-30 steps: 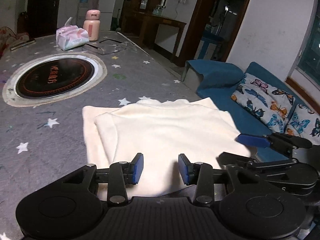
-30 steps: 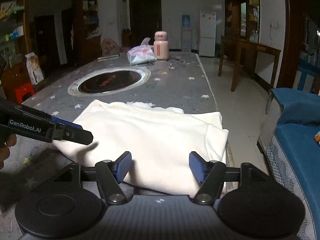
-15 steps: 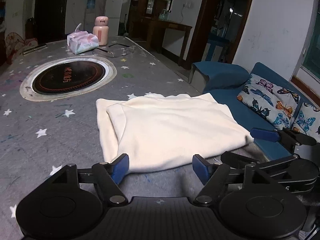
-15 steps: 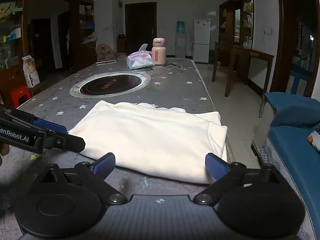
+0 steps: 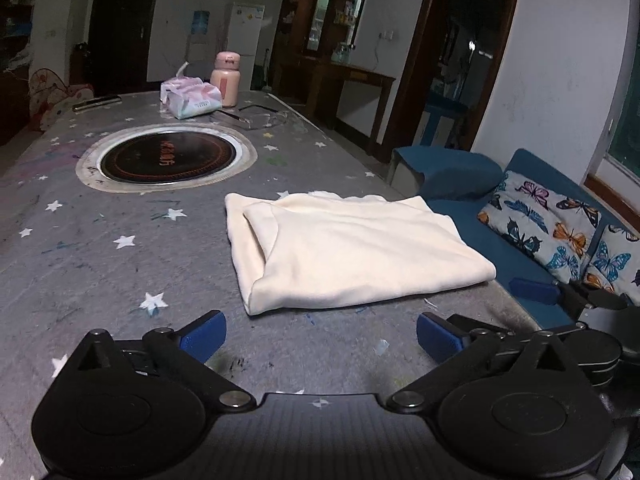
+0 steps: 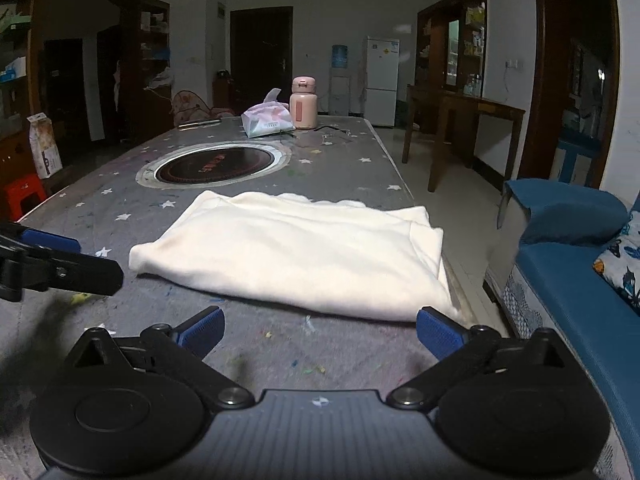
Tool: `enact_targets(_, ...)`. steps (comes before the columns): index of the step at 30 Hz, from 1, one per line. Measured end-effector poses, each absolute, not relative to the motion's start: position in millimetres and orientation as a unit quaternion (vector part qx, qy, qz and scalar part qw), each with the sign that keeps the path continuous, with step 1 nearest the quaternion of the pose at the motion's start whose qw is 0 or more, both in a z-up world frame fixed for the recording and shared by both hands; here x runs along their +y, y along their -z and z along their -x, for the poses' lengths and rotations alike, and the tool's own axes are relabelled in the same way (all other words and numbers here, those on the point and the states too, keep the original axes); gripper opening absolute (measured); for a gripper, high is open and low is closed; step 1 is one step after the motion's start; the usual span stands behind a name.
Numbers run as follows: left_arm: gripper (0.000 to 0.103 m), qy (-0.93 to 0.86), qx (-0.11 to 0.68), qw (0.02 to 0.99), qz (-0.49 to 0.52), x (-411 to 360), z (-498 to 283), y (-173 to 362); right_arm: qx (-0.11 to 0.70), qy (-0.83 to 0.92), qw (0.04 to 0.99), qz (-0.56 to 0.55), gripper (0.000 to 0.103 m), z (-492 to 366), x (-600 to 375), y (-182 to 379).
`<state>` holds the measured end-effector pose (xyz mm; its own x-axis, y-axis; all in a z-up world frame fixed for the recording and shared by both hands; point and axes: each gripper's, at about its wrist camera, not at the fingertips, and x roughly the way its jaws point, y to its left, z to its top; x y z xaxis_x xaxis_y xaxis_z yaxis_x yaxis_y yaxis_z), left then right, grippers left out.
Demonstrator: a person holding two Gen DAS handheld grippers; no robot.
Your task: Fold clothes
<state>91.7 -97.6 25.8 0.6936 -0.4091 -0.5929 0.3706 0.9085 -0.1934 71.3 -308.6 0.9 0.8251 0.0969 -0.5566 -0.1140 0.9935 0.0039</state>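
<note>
Both grippers (image 5: 320, 334) (image 6: 319, 328) just opened, backed off folded garment (image 5: 352, 252).

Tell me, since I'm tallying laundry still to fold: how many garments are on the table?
1: a cream garment, already folded, lies near the table's right edge, just ahead of both open tongs. No other clothing shows; anything behind the cameras is unseen.

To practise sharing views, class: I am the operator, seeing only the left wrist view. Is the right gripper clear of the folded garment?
Observer: Yes. Its own view shows the right gripper open, jaws just opened, nothing between them; the cream garment lies ahead.
Operator: Anything on the floor left of the table?
Observer: A red stool stands there.
Operator: The garment's right side?
Observer: The top layer stops short of the lower one there.
</note>
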Motion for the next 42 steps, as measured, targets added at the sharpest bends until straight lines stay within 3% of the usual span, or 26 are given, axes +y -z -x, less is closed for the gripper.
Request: enact_targets(42, 0.103, 0.182, 0.384, 0.905, 0.015, -90.4, -38.4, -7.8, 0.316, -0.019, 0.948, 0.023, 0.103, -16.2, -284.9, 7.2)
